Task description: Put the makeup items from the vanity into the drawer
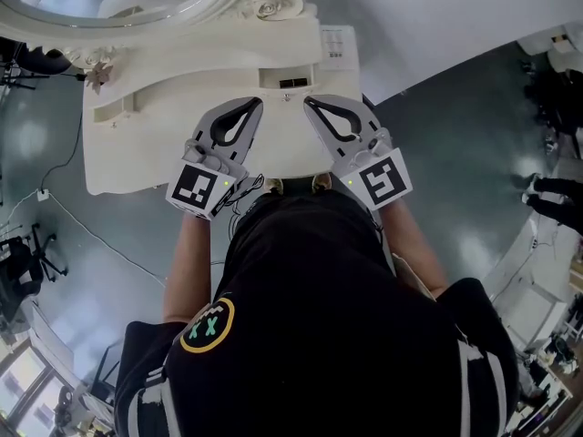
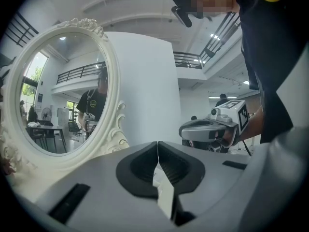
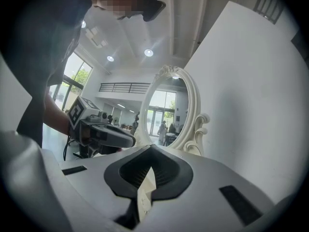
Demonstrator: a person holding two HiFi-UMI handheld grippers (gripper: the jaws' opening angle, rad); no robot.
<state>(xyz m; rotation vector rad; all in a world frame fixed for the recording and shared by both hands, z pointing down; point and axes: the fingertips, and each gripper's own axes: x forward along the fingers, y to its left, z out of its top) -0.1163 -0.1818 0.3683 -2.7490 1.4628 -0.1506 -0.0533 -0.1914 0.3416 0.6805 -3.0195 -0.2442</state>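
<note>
Here's the left hand-held gripper (image 1: 256, 106) over the white counter's (image 1: 137, 153) front edge, jaws pressed together, empty; just beside it the right hand-held gripper (image 1: 311, 104), closed on nothing too. Ahead of both tips, a small dark shape (image 1: 292, 82) on the back ledge, too small to identify. The person's torso (image 1: 310, 317) hides the counter's front
</note>
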